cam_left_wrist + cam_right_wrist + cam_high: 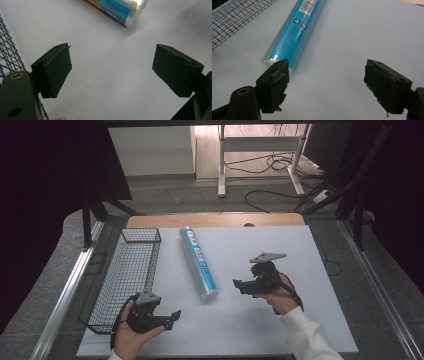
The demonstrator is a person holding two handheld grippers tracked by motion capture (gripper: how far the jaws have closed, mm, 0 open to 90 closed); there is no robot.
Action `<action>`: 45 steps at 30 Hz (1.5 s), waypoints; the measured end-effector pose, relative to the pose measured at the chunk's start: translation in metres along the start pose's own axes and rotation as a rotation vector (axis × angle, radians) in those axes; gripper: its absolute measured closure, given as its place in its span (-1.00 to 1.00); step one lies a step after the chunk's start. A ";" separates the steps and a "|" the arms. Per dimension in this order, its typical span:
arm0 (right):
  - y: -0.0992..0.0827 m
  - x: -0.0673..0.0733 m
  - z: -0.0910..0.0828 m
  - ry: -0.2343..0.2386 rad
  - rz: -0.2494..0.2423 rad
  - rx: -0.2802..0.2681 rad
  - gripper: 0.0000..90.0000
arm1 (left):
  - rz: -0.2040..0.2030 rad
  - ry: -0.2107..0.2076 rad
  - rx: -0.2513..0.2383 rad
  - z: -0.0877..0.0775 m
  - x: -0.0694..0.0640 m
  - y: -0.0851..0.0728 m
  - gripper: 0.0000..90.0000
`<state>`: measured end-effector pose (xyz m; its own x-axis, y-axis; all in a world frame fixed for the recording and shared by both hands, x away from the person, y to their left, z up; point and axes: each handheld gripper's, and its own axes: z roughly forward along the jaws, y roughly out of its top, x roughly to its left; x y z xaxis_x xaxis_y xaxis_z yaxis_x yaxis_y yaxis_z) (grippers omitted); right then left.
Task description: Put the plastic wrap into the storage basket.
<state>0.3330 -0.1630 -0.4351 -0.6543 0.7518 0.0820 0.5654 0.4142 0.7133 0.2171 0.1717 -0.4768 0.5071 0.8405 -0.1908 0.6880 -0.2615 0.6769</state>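
Note:
A long blue roll wrapped in clear film (pixel 199 262) lies on the white table (pixel 280 330), running from the back toward me beside the wire basket. Its near end (pixel 125 11) shows at the top of the left gripper view, and the roll (pixel 294 35) stretches away at upper left in the right gripper view. My left gripper (pixel 172 319) is held low at the front left, jaws open with bare table between them. My right gripper (pixel 239 285) hovers to the right of the roll's near end, pointing at it, jaws open and empty.
A black wire basket (pixel 127 272) stands along the table's left side, seen as mesh (pixel 7 55) beside my left gripper and mesh (pixel 234 17) beyond the roll. A wooden strip (pixel 215 220) edges the far side. Cables and a desk frame lie on the floor beyond.

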 end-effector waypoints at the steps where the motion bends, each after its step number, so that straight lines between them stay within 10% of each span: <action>1: 0.002 0.000 0.001 0.003 0.006 0.001 -0.54 | 0.000 0.001 0.001 0.000 0.000 0.000 -0.65; 45: 0.076 0.025 0.102 0.034 0.025 0.139 -0.53 | 0.014 -0.001 0.012 0.004 -0.002 -0.002 -0.65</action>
<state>0.4109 -0.0605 -0.4497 -0.6546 0.7458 0.1236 0.6441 0.4645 0.6078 0.2168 0.1683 -0.4801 0.5171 0.8364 -0.1816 0.6872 -0.2792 0.6707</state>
